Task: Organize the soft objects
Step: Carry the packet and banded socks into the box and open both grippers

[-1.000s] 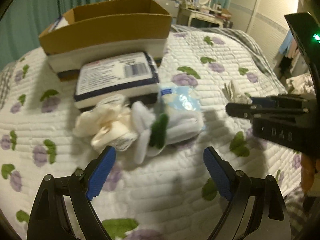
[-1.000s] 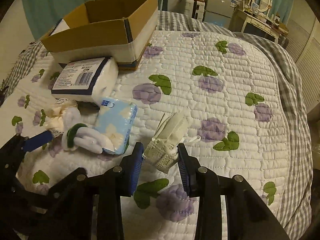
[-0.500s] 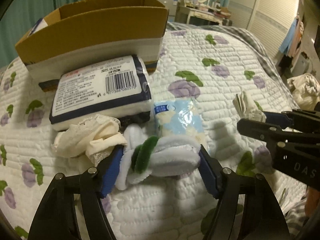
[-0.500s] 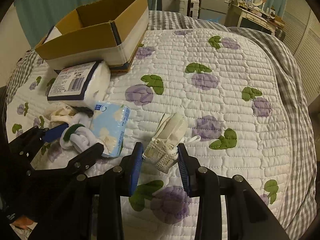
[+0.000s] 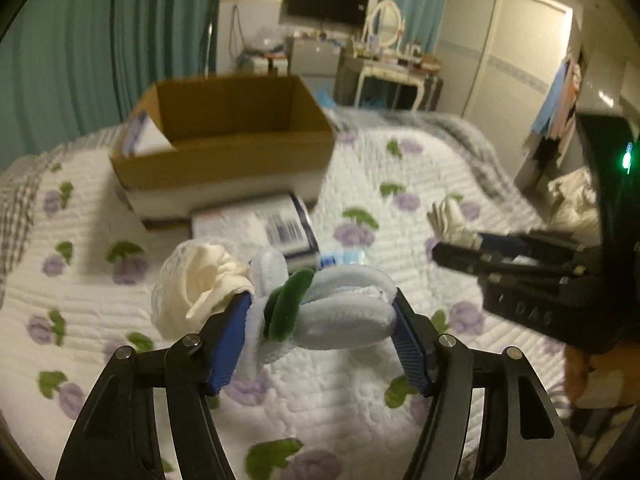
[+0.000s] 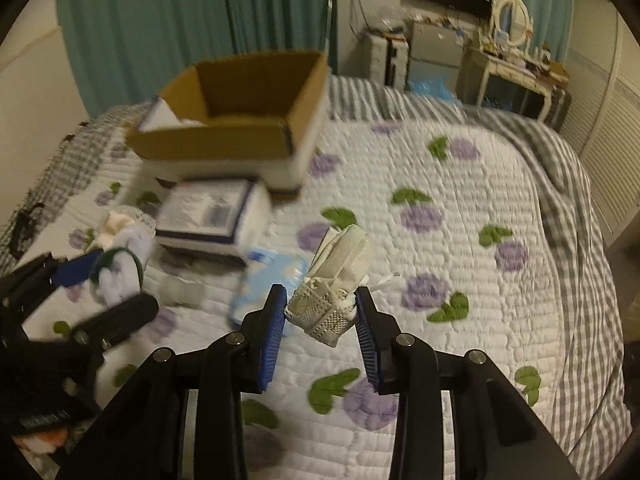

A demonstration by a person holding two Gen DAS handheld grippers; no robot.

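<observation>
My left gripper [image 5: 316, 332] is shut on a white fluffy bundle with a green band [image 5: 320, 312] and holds it above the quilt; a cream lace cloth [image 5: 196, 284] hangs at its left finger. My right gripper [image 6: 320, 320] is shut on a cream mesh bundle [image 6: 336, 280], lifted off the bed. The right gripper also shows in the left wrist view [image 5: 460, 244], and the left gripper in the right wrist view [image 6: 96, 280]. An open cardboard box [image 5: 228, 136] stands behind on the bed, also seen in the right wrist view [image 6: 240, 120].
A white pack with a barcode [image 5: 260, 224] lies before the box. A light blue tissue pack [image 6: 268, 280] lies on the quilt [image 6: 440, 208] beside it. A dresser [image 6: 516, 76] and curtains [image 5: 100, 40] stand beyond the bed.
My left gripper closed on the white and green bundle and lifted it. Both grippers rose from the quilt with their bundles, and the views tilted up toward the box.
</observation>
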